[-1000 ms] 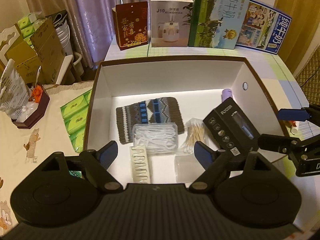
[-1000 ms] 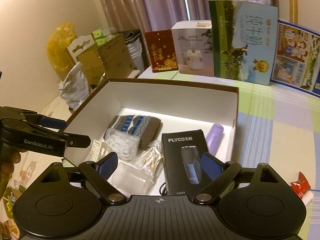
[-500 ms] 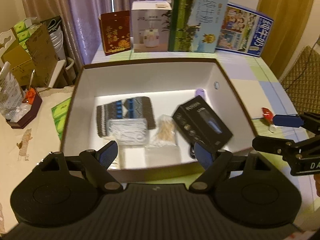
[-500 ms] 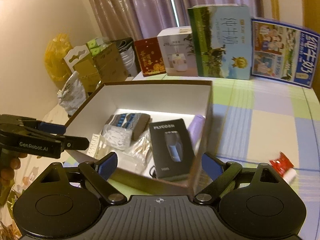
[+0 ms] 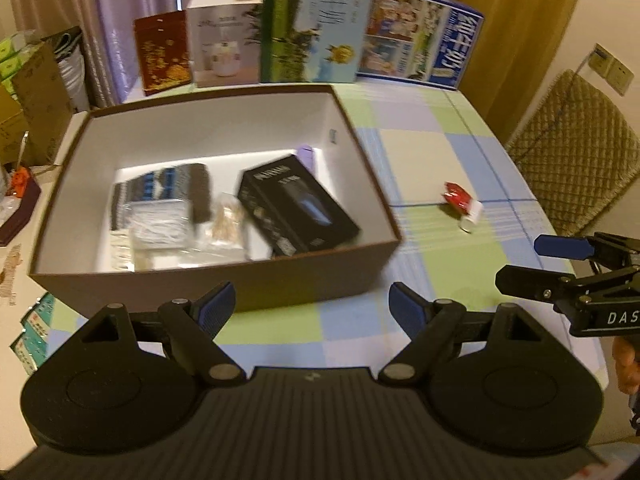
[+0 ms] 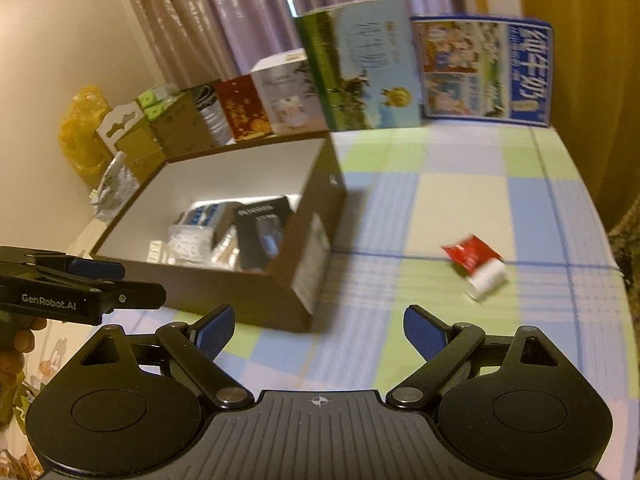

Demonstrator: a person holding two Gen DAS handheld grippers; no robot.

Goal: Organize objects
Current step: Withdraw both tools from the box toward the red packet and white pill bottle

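A brown box [image 5: 248, 100] [image 6: 316, 216] with a white inside stands on the checked tablecloth. In it lie a black shaver package [image 5: 298, 208] [image 6: 260, 232], a knitted pouch [image 5: 160, 184], a clear case of floss picks [image 5: 158, 222], cotton swabs [image 5: 226, 220] and a purple tube [image 5: 306, 156]. A red-and-white tube [image 5: 462, 206] [image 6: 478, 262] lies loose on the cloth to the right of the box. My left gripper [image 5: 312, 308] is open and empty, just in front of the box's near wall. My right gripper [image 6: 318, 326] is open and empty, over the cloth between box and tube.
Cartons and boxes [image 5: 316, 20] [image 6: 360, 68] line the table's far edge before purple curtains. A chair back [image 5: 576, 148] stands at the right. Cardboard boxes and a yellow bag [image 6: 84, 128] crowd the left side. Green tissue packs [image 5: 32, 332] lie beside the box.
Both grippers have drawn back out of the box and shifted right. The box now sits farther off and to the left; the red-and-white tube has come into fuller view.
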